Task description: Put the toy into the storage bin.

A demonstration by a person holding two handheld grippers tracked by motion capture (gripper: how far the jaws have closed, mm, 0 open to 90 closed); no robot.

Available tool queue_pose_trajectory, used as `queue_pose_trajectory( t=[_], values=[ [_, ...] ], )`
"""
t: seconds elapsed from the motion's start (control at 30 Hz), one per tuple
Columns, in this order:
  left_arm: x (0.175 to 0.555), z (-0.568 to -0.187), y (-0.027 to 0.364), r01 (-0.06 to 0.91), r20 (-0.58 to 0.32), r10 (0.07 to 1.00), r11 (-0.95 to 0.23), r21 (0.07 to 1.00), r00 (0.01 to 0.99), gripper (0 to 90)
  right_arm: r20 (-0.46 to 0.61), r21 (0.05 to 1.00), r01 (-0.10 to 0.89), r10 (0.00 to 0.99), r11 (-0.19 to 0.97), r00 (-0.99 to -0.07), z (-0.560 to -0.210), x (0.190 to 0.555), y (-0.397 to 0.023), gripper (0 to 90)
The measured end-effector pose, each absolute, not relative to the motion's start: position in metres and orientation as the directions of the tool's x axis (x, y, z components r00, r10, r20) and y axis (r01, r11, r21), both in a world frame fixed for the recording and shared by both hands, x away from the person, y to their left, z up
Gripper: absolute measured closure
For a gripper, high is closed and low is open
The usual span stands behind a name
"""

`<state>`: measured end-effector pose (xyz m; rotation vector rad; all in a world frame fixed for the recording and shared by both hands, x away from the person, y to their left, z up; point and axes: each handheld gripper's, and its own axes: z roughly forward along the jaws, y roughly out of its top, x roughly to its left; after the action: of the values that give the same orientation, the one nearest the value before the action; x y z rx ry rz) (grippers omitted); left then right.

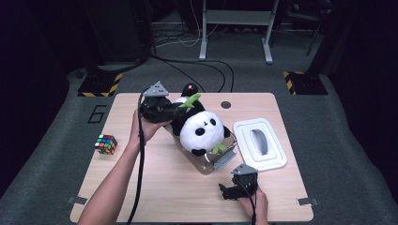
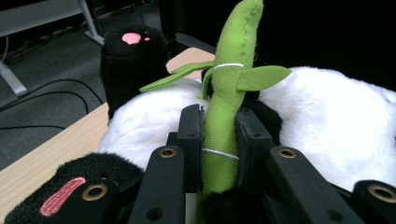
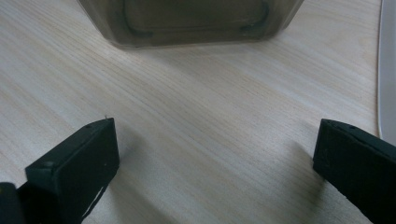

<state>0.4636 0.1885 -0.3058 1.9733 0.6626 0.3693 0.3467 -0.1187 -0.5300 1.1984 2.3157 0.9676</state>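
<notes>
While pinched between its pads, green bamboo stalk (image 2: 223, 135) upright in left claw (image 2: 219, 140); right claw (image 3: 215, 154) spread.

A single large dark numeral 6 (image 1: 96, 114) was painted on the grey carpeted floor (image 1: 42, 154), at about 9 o'clock from the light wooden table (image 1: 155, 187), just off its far left corner. Yellow-and-black hazard striping marked 2 dark floor plates (image 1: 99, 85) at about 11 and 1 o'clock beyond the table, without lettering. No other text, label or brand could be read.
</notes>
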Motion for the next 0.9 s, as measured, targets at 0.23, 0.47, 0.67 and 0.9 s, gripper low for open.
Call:
queue_pose_trajectory(
  t=[0.23, 0.47, 0.67, 0.9],
  values=[
    [0.465, -0.310, 0.179, 0.300, -0.024, 0.584, -0.381, 0.875, 0.811, 75.0, -0.003, 0.713, 0.572, 0.817, 0.406, -0.577, -0.530, 0.347, -0.119, 0.0],
    [0.470, -0.318, 0.173, 0.315, -0.027, 0.584, -0.399, 0.861, 0.811, 75.0, -0.004, 0.712, 0.572, 0.817, 0.407, -0.577, -0.530, 0.347, -0.119, 0.0],
    [0.474, -0.326, 0.170, 0.332, -0.036, 0.585, -0.407, 0.851, 0.810, 75.0, -0.005, 0.713, 0.571, 0.817, 0.407, -0.576, -0.530, 0.347, -0.119, 0.0],
    [0.478, -0.331, 0.170, 0.347, -0.041, 0.598, -0.407, 0.845, 0.801, 74.9, -0.007, 0.712, 0.571, 0.817, 0.408, -0.576, -0.530, 0.347, -0.119, 0.0]
  ],
)
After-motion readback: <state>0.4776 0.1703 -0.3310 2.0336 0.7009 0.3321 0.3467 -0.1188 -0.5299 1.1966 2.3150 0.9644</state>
